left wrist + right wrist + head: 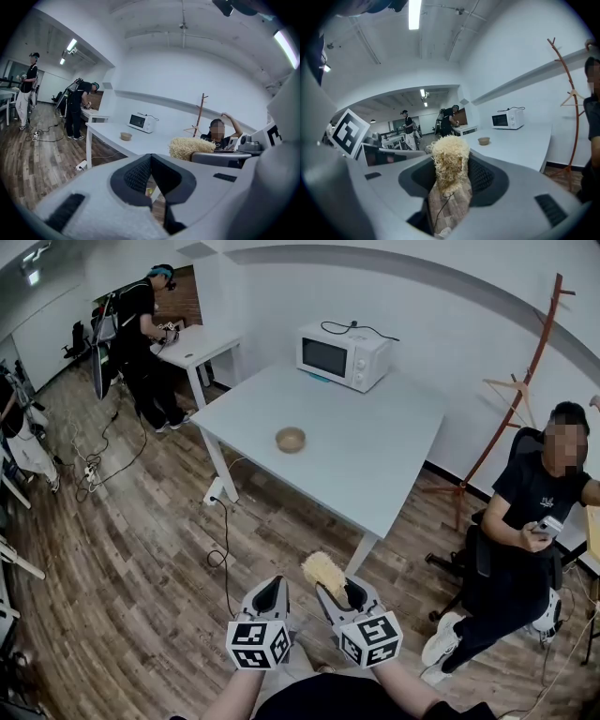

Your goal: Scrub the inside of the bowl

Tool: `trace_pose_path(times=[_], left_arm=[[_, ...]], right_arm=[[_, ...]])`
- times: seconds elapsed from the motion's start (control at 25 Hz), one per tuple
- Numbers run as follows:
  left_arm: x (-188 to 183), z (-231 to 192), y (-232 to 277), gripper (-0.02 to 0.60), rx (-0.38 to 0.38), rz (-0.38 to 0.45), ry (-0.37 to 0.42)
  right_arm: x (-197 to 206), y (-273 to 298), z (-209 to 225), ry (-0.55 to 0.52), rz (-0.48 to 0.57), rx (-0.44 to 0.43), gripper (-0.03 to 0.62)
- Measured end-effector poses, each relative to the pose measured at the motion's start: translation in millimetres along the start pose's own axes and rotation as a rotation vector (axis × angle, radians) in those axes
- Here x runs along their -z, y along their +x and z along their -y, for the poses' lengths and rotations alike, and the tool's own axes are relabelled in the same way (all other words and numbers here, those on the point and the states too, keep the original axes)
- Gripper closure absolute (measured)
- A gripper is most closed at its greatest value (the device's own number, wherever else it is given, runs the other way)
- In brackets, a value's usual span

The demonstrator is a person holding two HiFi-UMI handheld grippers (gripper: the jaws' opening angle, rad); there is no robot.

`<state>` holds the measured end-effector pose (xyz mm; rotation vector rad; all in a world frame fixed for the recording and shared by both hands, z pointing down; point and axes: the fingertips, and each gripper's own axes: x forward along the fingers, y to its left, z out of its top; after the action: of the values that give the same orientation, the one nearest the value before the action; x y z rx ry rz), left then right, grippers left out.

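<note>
Approach step, by appearance: right gripper [339,594] clamps scrubber [323,574]; left gripper [271,593] closed, empty. Next move likely requires reaching bowl [291,439].

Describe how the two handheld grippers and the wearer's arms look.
The left gripper and right gripper match: pale grey tapered jaws lined with black ribbed pads, each backed by a white cube printed with black square markers. The person wears a black top; the forearms are uncovered.
</note>
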<state>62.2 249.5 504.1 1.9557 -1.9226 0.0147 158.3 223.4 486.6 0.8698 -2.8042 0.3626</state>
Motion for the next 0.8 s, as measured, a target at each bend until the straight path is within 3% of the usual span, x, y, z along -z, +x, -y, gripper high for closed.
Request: trace_pose_path(times=[0.36, 0.8], left_arm=[[-27.7, -56.6, 43.1, 0.563, 0.022, -0.014, -0.014], [-60.9, -103.5, 92.8, 0.563, 0.110, -0.062, -0.011]], right_arm=[[-13.6, 70.9, -0.5, 0.013, -0.016, 0.015, 0.416], [-36.7, 138.3, -0.6, 0.016, -0.045, 0.074, 0.416]])
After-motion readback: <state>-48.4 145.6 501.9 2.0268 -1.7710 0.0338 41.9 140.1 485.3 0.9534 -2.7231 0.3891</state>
